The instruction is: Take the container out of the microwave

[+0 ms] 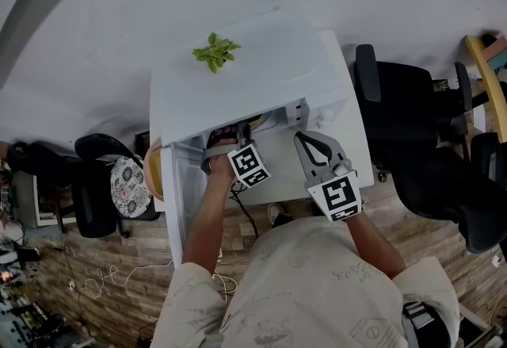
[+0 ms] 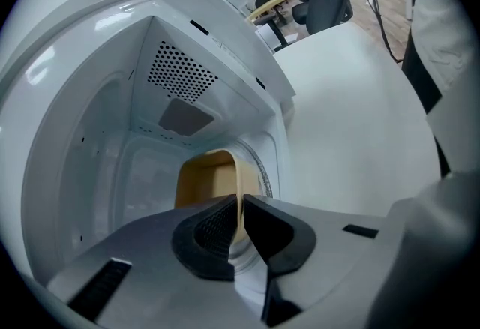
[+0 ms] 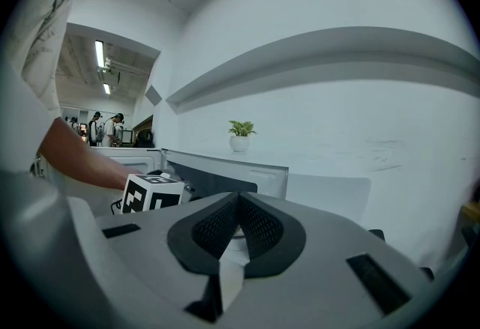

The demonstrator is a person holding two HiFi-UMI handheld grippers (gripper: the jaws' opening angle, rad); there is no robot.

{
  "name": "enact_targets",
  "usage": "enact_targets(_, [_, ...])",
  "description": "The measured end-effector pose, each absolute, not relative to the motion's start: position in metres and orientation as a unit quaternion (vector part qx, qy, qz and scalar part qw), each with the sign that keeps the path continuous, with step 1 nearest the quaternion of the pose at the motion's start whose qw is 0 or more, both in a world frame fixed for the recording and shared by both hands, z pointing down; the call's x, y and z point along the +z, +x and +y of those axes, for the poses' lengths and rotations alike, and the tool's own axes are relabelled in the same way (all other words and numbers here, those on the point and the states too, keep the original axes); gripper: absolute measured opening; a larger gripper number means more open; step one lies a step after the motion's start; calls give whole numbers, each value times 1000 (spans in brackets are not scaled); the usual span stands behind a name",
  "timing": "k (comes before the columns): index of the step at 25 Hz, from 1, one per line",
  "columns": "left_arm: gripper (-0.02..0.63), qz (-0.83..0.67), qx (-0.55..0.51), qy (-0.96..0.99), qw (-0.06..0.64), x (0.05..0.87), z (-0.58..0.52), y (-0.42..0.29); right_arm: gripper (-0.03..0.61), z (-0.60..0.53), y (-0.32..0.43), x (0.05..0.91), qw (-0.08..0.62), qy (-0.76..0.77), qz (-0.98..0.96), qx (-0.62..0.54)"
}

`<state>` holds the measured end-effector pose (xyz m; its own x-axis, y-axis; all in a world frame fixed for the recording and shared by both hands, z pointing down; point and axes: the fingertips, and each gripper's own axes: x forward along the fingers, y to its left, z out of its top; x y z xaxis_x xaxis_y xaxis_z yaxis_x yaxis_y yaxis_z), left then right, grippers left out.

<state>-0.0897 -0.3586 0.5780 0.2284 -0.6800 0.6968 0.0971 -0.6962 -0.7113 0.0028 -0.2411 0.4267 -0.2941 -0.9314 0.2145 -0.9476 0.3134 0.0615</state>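
From where I stand there is one white microwave [image 1: 269, 81] on a white table [image 1: 360, 156], with one small potted plant [image 1: 215, 51] on top of it and a black chair [image 1: 95, 196] off to the left. Its single door [image 1: 184, 204] hangs open on the left side. There are two grippers. The left gripper [image 2: 240, 204] reaches into the cavity, its jaws drawn almost together and pinching the thin side wall of the one tan container [image 2: 206, 181], which sits on the floor inside the oven. Further right, the right gripper [image 1: 307, 140] is held outside, just in front of the oven's control side, with its jaws closed together and nothing between them. Another black chair [image 1: 404, 101] stands at the far right.
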Motion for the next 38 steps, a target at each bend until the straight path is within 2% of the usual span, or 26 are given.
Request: enact_targets(38, [23,221,-601,-704,307,571,-342,-102,14,-231,-4,430,102,569,-815,41])
